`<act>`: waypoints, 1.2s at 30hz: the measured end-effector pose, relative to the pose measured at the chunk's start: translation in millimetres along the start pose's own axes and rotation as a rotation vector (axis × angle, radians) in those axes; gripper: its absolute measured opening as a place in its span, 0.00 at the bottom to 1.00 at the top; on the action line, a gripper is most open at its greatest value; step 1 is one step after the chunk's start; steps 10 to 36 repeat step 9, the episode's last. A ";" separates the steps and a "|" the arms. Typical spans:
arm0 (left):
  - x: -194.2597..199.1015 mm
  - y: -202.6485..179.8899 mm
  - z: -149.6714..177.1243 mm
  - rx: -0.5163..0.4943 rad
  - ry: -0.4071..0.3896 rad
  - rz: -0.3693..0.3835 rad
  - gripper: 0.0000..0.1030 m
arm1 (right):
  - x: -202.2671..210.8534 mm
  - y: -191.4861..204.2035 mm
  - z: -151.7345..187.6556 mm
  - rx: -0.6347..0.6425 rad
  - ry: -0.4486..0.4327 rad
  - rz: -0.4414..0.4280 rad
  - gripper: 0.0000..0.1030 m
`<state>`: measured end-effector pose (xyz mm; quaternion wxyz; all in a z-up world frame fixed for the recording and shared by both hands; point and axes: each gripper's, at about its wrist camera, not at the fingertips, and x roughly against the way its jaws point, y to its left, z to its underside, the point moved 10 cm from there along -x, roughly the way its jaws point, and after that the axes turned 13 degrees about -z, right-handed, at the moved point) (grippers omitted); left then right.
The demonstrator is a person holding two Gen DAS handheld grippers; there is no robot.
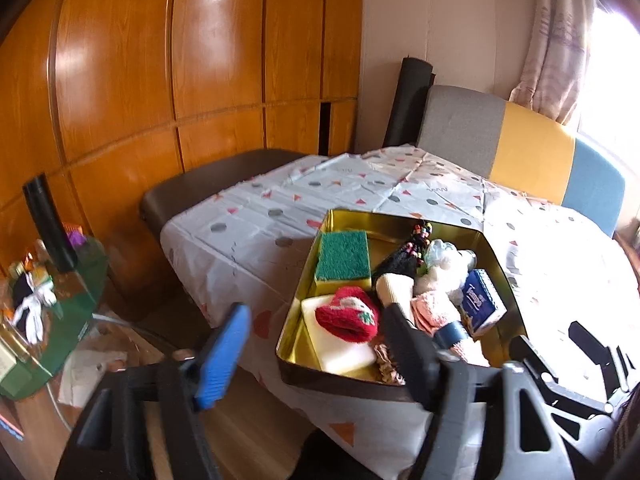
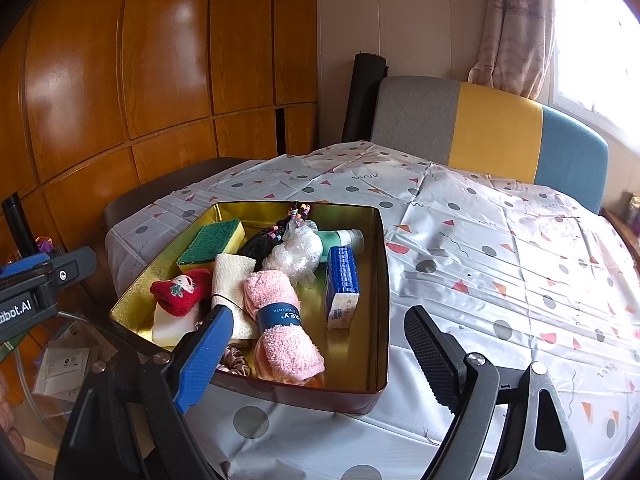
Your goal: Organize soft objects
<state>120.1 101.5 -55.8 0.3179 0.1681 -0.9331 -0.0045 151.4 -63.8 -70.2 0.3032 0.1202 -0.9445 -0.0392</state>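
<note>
Left wrist view: we see our left tongs low in the frame, jaws apart and gripping nothing. The blue pad sits lower left over the bench edge, the black one overlaps the near rim of the gold tin at centre right. Inside the tin lie a green sponge, a red knitted piece on a white block, a pink cloth roll and a blue tissue pack.

In the right wrist view our right tongs stand wide open and empty at the bottom, the blue finger overlapping the tin's near left corner, the black finger just right of the tin over the patterned cloth. The pink roll lies between them, a little higher in the frame.
</note>
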 end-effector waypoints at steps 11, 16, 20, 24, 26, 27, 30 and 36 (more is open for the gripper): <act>2.5 -17.9 -11.0 -0.031 -0.028 0.061 0.52 | 5.2 -32.6 1.6 -0.042 0.008 0.041 0.85; 2.5 -17.9 -11.0 -0.031 -0.028 0.061 0.52 | 5.2 -32.6 1.6 -0.042 0.008 0.041 0.85; 2.5 -17.9 -11.0 -0.031 -0.028 0.061 0.52 | 5.2 -32.6 1.6 -0.042 0.008 0.041 0.85; 2.5 -17.9 -11.0 -0.031 -0.028 0.061 0.52 | 5.2 -32.6 1.6 -0.042 0.008 0.041 0.85; 2.5 -17.9 -11.0 -0.031 -0.028 0.061 0.52 | 5.2 -32.6 1.6 -0.042 0.008 0.041 0.85; 2.5 -17.9 -11.0 -0.031 -0.028 0.061 0.52 | 5.2 -32.6 1.6 -0.042 0.008 0.041 0.85; 2.5 -17.9 -11.0 -0.031 -0.028 0.061 0.52 | 5.2 -32.6 1.6 -0.042 0.008 0.041 0.85; 2.5 -17.9 -11.0 -0.031 -0.028 0.061 0.52 | 5.2 -32.6 1.6 -0.042 0.008 0.041 0.85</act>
